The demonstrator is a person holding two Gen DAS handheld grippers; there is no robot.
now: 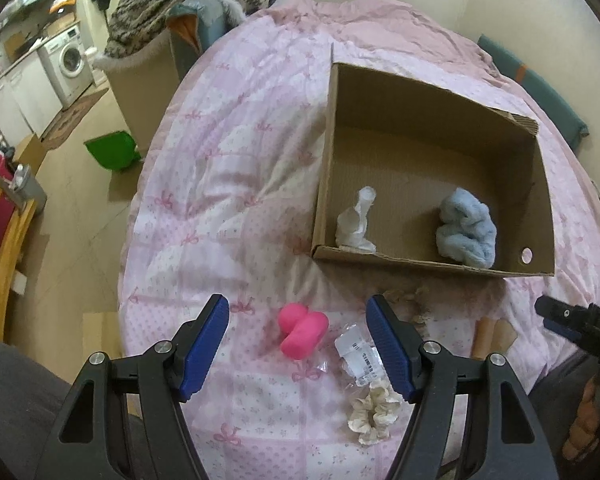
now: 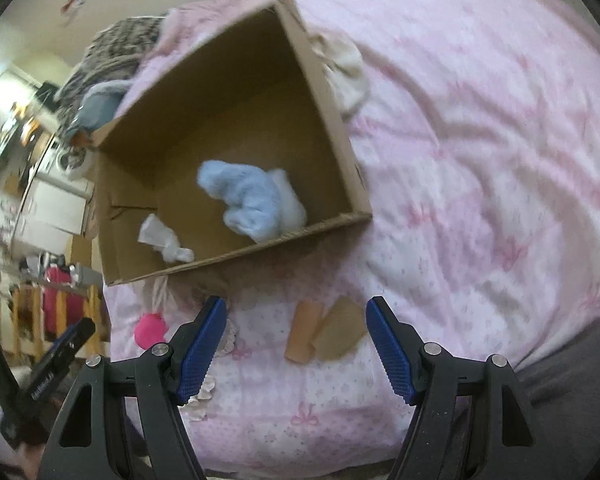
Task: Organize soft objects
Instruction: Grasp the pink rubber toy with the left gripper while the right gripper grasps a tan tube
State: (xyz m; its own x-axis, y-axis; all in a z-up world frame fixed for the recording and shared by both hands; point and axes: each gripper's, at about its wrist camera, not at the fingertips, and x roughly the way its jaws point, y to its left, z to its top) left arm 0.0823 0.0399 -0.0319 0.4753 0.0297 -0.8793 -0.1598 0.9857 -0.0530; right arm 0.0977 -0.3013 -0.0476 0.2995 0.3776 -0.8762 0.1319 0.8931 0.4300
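The left gripper is wide open and holds nothing, with the pink soft toy lying on the pink quilt right between its fingers, its long side pointing toward 1 o'clock, where the cardboard box sits, and the right gripper is wide open and empty too.

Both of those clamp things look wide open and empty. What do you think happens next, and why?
Probably the left hand-held gripper dips a little and closes on the pink soft toy. Its jaws are open with the toy lying between them on the pink quilt, still outside the cardboard box, which already holds a blue fluffy cloth and a white cloth.
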